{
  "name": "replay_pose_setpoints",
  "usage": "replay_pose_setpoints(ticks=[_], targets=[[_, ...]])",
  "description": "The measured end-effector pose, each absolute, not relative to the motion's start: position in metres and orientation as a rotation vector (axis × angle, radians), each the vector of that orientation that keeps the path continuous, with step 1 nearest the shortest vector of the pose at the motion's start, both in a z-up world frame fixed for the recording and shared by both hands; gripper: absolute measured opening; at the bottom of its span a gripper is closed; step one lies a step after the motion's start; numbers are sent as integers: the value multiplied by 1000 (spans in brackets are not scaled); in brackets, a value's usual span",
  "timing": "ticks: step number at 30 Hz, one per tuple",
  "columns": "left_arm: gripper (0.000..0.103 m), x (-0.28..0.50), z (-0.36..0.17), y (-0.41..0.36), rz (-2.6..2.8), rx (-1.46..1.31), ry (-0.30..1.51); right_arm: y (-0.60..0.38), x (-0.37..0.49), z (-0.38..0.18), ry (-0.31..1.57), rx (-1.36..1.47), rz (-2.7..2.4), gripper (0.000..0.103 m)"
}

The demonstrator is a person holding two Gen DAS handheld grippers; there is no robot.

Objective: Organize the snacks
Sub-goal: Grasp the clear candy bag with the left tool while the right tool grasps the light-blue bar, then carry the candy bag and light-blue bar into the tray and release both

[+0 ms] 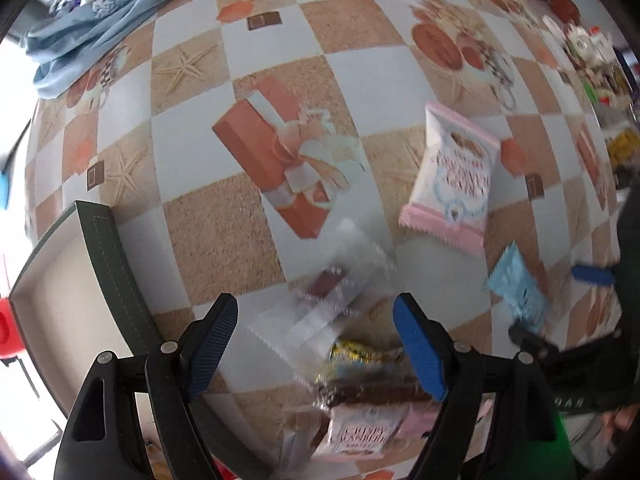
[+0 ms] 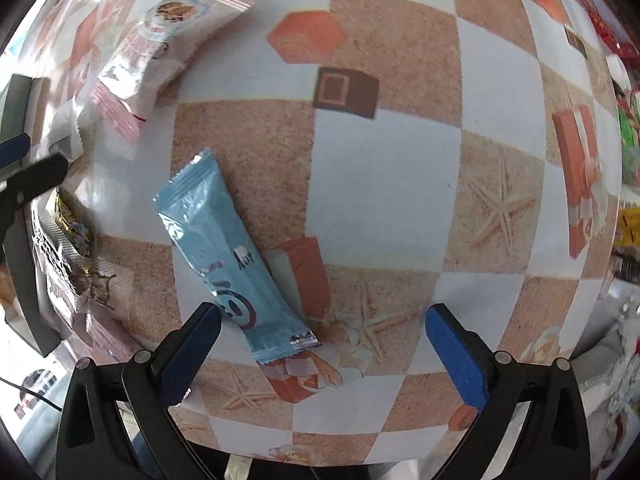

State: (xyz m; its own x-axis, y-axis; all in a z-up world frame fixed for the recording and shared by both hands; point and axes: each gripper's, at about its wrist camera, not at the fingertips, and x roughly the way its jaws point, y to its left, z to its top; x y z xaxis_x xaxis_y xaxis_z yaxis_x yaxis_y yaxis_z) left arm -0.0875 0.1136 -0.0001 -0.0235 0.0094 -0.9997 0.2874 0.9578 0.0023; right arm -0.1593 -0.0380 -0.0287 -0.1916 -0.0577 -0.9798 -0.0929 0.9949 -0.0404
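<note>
With its jaws wide and empty, the left gripper (image 1: 316, 344) hangs over a clear packet (image 1: 320, 304) on the worktop (image 1: 224, 240) beside the box (image 1: 104, 256), and could snag the heaped snacks (image 1: 360, 400) below; the right gripper (image 2: 320, 352), jaws likewise apart, straddles a blue packet (image 2: 228, 260).

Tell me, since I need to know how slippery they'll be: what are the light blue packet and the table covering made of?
Light blue packet: apparently glossy plastic film, with shiny highlights and crimped, serrated end seals. Table covering: likely smooth printed vinyl or oilcloth, faintly sheened; can't be certain.

A crumpled light-blue cloth (image 1: 96, 20) lies on the checkered, starfish-printed tablecloth (image 1: 360, 80).
</note>
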Motion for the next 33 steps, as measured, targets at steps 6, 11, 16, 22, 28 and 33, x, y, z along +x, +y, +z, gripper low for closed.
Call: replay_pose_setpoints(ticks=[6,11,16,22,28,33], targets=[[84,-94,-11,127,-137,98,1634,-18,-146,-23,1718,-194,65,103],[84,-102,-4,132,-190,206,1570,-11,-144,-20,1721,-183,90,103],[84,-103,-13,118,-289,437,1545,-7,-148,-23,1703,-203,112,103],[82,-94,-27,118,-296,365,1591,10,-149,-24,1692,-268,164,97],[41,-90,-17,102,-311,348,1572,27,-152,-6,1651,-293,185,25],[31,-92,-12,110,-269,266,1577,22,-149,-1,1668,-218,169,24]])
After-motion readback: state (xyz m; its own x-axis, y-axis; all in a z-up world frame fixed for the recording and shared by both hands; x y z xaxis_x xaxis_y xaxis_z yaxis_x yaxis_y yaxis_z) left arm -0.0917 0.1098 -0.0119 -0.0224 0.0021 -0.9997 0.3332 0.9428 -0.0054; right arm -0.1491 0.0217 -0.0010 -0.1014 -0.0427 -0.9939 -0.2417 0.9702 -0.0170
